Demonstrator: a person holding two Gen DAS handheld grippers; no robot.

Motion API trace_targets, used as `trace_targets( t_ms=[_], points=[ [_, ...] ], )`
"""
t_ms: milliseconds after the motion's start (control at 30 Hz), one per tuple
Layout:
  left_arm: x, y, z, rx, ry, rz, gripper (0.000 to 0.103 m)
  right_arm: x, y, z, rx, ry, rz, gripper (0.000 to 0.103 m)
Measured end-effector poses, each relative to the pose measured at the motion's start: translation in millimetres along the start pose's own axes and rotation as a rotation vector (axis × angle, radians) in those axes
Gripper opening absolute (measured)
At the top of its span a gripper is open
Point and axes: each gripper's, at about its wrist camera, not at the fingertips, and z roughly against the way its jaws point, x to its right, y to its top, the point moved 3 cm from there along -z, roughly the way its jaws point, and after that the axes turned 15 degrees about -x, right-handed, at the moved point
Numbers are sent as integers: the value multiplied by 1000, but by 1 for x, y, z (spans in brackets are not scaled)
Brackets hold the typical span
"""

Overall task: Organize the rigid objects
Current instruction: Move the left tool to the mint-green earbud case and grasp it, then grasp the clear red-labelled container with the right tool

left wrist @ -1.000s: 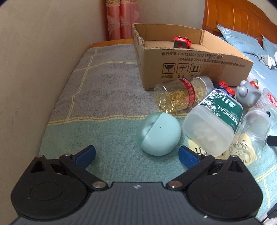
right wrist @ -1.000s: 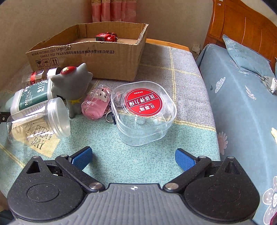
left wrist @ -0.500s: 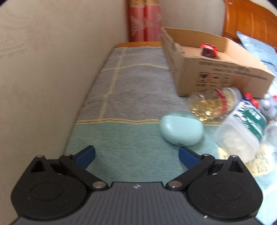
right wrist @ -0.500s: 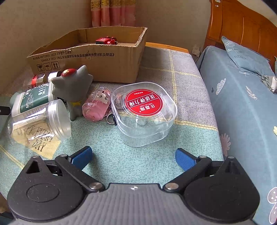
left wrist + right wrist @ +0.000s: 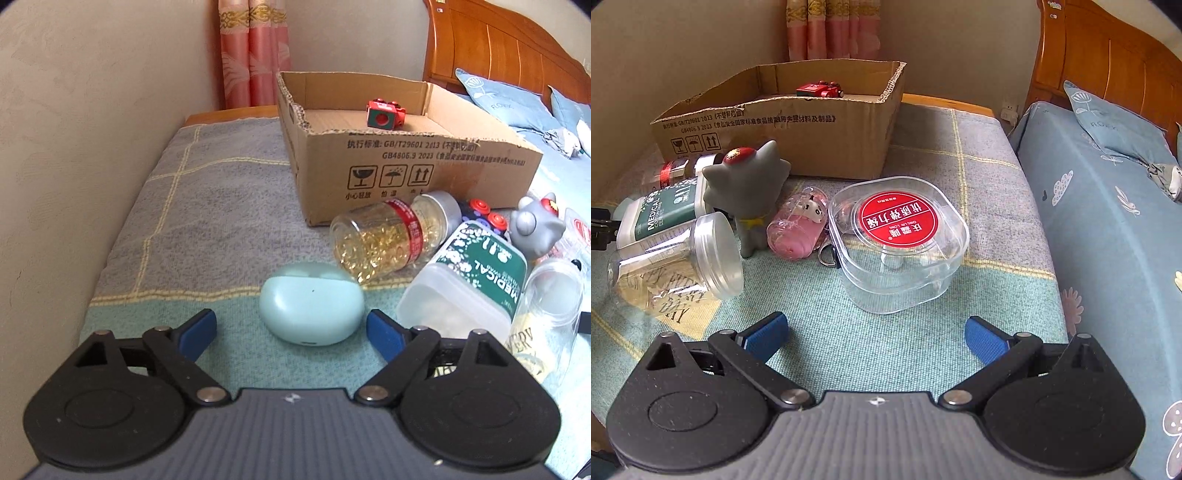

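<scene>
A mint-green rounded case (image 5: 312, 306) lies on the checked blanket between the fingers of my left gripper (image 5: 291, 328). Its jaws are closing; the right pad is almost at the case, the left pad still stands apart from it. My right gripper (image 5: 875, 334) is open with nothing in it, just short of a clear plastic box with a red label (image 5: 897, 236). Further back stands an open cardboard box (image 5: 406, 158) (image 5: 798, 136) with a red toy car (image 5: 384, 114) (image 5: 820, 89) inside.
A capsule bottle (image 5: 388, 236), a green-labelled medical bottle (image 5: 469, 284), a clear jar (image 5: 546, 314) and a grey cat figure (image 5: 535, 229) crowd the case's right side. A pink keychain (image 5: 798, 229) touches the clear box. Wall on the left, bed (image 5: 1108, 221) on the right.
The left gripper has shifted so that the mint case now lies between its fingers, and its jaws have narrowed. The right gripper has stayed put and open.
</scene>
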Motion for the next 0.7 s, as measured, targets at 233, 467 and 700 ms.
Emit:
trace_targets(
  t_ms=[233,467,700],
  points=[
    [7,7,0,40,-10,-29,61,0,1,-1,3,5,12,103],
    [1,-2,7,26,-16,-41,60,0,3,-2,-5,15,39,103],
    [-9,-25,20,-2,-22,-42,61,7,15,-8,-8,64,145,103]
  ],
)
